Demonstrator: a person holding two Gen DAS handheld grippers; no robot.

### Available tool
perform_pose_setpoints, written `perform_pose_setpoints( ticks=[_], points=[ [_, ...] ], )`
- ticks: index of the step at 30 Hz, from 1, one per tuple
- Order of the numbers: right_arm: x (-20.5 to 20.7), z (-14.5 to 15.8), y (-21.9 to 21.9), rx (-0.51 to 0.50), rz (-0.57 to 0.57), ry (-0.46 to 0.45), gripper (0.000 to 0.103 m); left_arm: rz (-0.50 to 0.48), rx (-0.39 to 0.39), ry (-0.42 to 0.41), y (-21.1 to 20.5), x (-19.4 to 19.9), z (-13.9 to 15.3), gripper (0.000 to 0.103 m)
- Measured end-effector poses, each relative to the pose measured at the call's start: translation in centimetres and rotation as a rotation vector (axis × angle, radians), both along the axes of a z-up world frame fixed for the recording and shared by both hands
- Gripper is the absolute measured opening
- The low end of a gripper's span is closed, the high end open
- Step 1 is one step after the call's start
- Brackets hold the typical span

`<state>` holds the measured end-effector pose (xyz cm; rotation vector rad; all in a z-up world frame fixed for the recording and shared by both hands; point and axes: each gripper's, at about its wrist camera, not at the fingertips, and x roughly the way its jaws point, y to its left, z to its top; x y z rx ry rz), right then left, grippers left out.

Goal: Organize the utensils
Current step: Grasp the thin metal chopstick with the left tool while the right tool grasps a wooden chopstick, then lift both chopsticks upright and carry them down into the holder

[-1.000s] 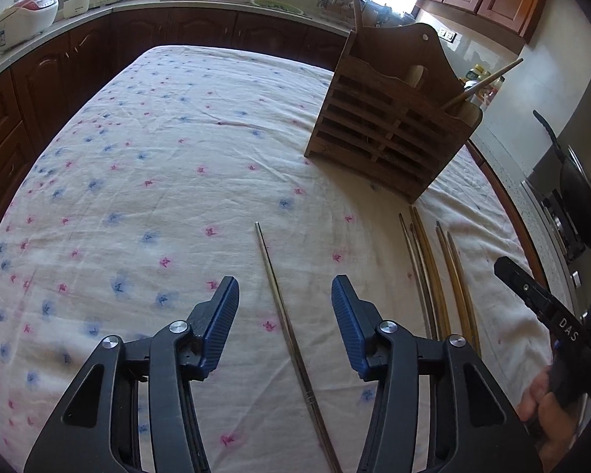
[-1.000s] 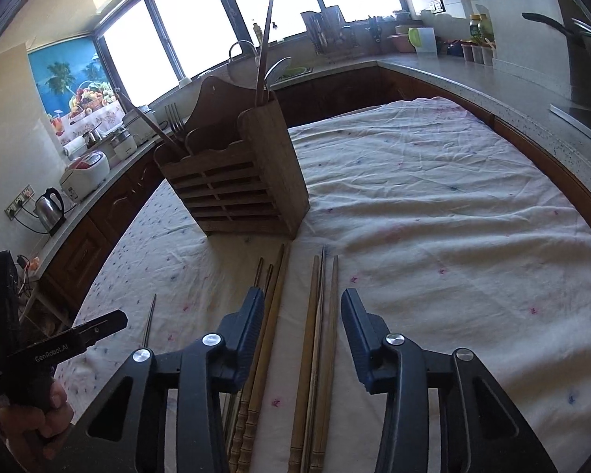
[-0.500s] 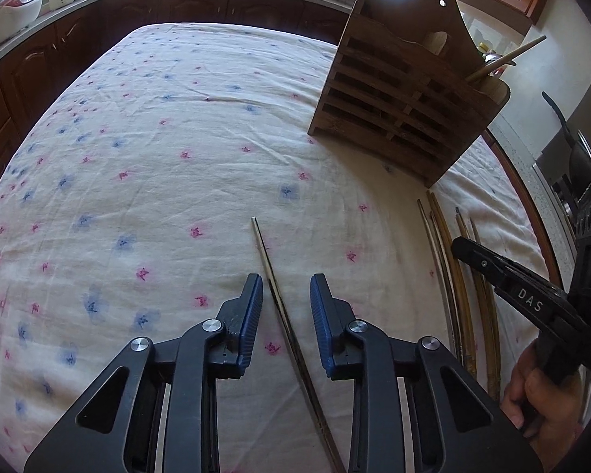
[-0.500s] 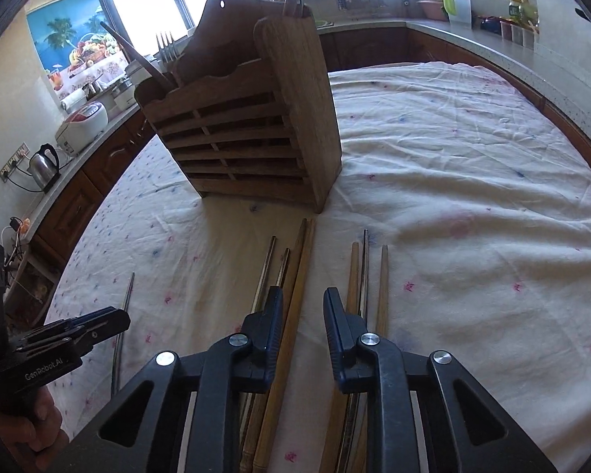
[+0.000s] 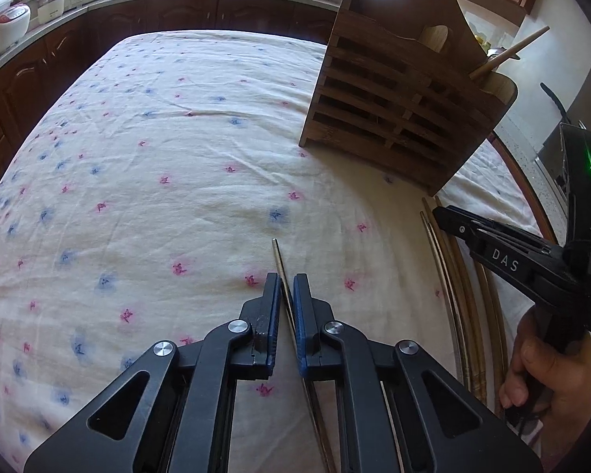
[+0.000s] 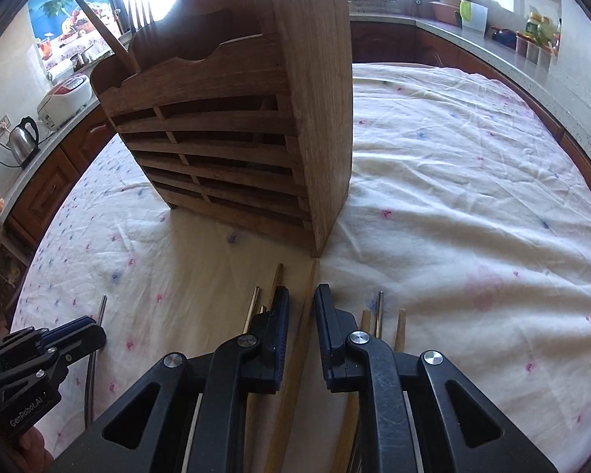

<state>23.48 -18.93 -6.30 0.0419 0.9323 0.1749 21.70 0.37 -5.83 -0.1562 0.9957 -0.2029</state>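
Both grippers narrowed since 0.5 s ago. Left gripper [image 5: 284,287]: jaws nearly closed around metal chopstick [image 5: 278,257] lying on tablecloth [image 5: 138,181]. Right gripper [image 6: 301,307]: slim gap straddling wooden chopstick [image 6: 310,287] just before holder [image 6: 232,118].

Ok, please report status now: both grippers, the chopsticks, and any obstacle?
Left gripper nearly shut around lone metal chopstick. Right gripper straddling wooden chopstick, gap visible. Wooden holder directly ahead, nothing blocking.
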Motion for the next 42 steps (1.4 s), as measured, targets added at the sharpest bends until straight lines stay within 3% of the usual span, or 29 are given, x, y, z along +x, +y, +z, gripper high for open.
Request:
perform_pose_setpoints(
  ticks=[3, 5, 10, 20, 28, 36, 42],
  points=[
    [-0.1, 0.1, 0.1, -0.004, 0.004, -0.001, 0.011, 0.004, -0.025, 0.004, 0.3, -0.2, 0.0, 0.005],
    [-0.4, 0.2, -0.5, 0.067, 0.002, 0.009, 0.006, 0.01, -0.056, 0.009, 0.7, -0.5, 0.2, 0.005],
    [-3.1, 2.1, -1.4, 0.145, -0.008, -0.05, 0.005, 0.026, -0.093, -0.024, 1.9, -1.7, 1.8, 0.004],
    [-8.5, 9.7, -2.4, 0.224, 0.01, -0.234, 0.005, 0.018, -0.204, -0.176, 4.0, -4.9, 9.0, 0.004],
    [-11.7, 14.4, -2.7, 0.248, 0.015, -0.367, 0.005, -0.006, -0.245, -0.297, 4.2, -7.2, 13.9, 0.004],
    [-13.0, 16.7, -3.9, 0.259, -0.002, -0.449, 0.005, -0.017, -0.246, -0.341, 3.8, -8.0, 15.4, 0.004],
    [-13.2, 17.0, -4.4, 0.268, -0.014, -0.462, 0.005, -0.011, -0.241, -0.339, 3.7, -8.0, 15.5, 0.004]
  ],
)
